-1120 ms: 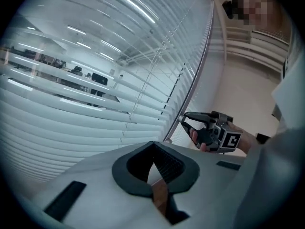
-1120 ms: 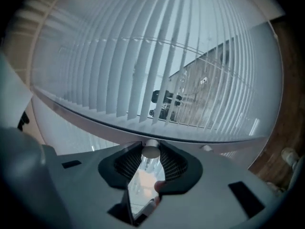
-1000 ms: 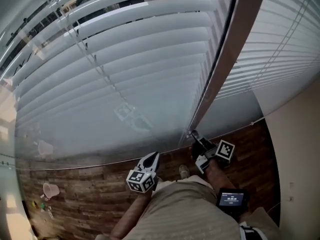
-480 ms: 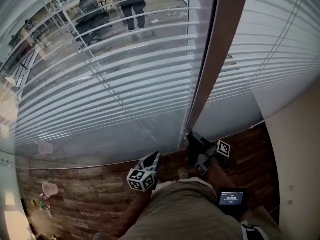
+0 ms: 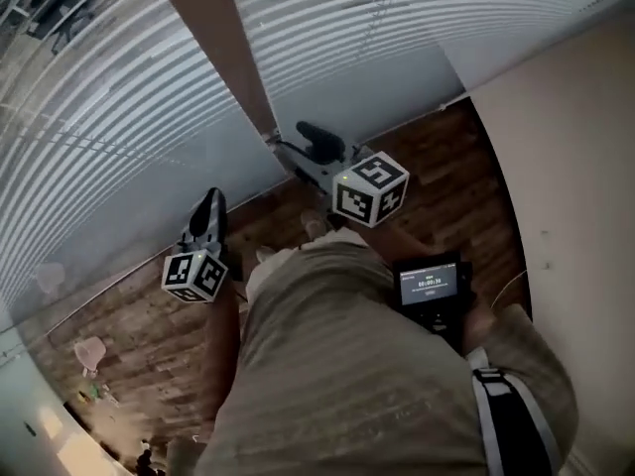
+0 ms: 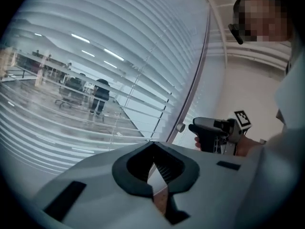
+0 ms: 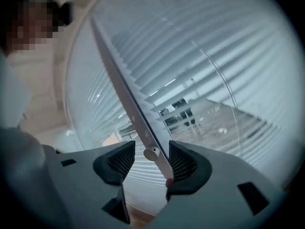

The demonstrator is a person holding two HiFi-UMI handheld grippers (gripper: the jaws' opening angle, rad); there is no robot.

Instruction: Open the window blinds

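Running level left to right, the window blinds (image 5: 99, 117) hang slatted open above bare glass (image 5: 347, 92). Right gripper (image 7: 151, 168) fingers, just spreading, straddle the knob (image 7: 151, 153) on the window post (image 7: 121, 89); left gripper (image 6: 155, 168) fingers pinched together, empty.

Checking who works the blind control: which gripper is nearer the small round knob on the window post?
Right. The right gripper has the knob between its jaws, which have just been opening. The left gripper hangs off to its left, shut, clear of the post.

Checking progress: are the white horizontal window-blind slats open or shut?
Open: gaps between the white horizontal window-blind slats show the office beyond in both gripper views.
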